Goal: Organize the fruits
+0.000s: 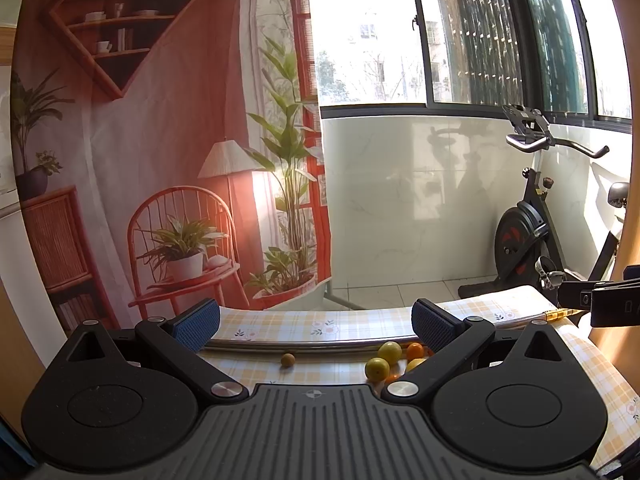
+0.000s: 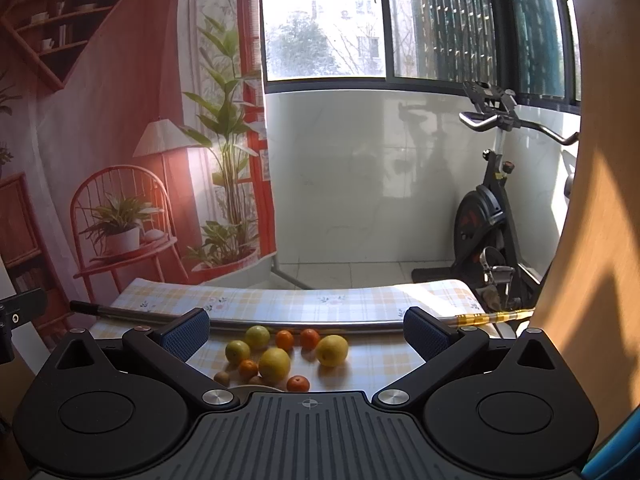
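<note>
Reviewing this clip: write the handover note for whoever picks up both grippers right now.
Left gripper: open, holding nothing, raised over the table's left part.
Right gripper: open, holding nothing, facing the fruit pile.
Fruit: yellow lemons, small oranges and a few small brown fruits lie mixed and loose on the checked tablecloth, in front of a metal rod. One brown fruit sits alone to the left of the pile. A pale rim shows at the near edge; I cannot tell what it is.
Done: nothing looks sorted.
Left: group all the fruit by kind.
</note>
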{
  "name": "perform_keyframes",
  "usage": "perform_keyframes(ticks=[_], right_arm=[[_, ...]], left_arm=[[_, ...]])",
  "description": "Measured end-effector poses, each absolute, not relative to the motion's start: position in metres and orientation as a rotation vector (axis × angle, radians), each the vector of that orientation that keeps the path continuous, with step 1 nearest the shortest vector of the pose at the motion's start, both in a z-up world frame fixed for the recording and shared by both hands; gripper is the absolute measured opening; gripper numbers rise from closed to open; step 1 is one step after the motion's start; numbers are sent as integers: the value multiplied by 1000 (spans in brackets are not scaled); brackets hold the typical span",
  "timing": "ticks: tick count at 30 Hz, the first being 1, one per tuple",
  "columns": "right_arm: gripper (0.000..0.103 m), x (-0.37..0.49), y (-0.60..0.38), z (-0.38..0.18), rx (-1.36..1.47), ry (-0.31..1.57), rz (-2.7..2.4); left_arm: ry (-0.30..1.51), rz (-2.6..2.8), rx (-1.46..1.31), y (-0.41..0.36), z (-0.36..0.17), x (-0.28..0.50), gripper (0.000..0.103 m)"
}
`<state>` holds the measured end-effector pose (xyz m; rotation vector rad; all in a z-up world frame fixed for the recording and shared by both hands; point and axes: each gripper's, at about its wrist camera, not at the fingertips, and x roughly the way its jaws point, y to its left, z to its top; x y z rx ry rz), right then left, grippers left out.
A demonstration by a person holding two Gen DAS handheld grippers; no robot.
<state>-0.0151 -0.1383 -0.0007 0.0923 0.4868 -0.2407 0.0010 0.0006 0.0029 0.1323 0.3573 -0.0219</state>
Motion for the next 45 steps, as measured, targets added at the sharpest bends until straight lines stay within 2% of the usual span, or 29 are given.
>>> perform_keyframes(ticks=[45], right_arm=[[103, -27, -131, 3, 89, 460, -263]], left_arm=[[337, -23, 137, 1, 2, -7, 103]])
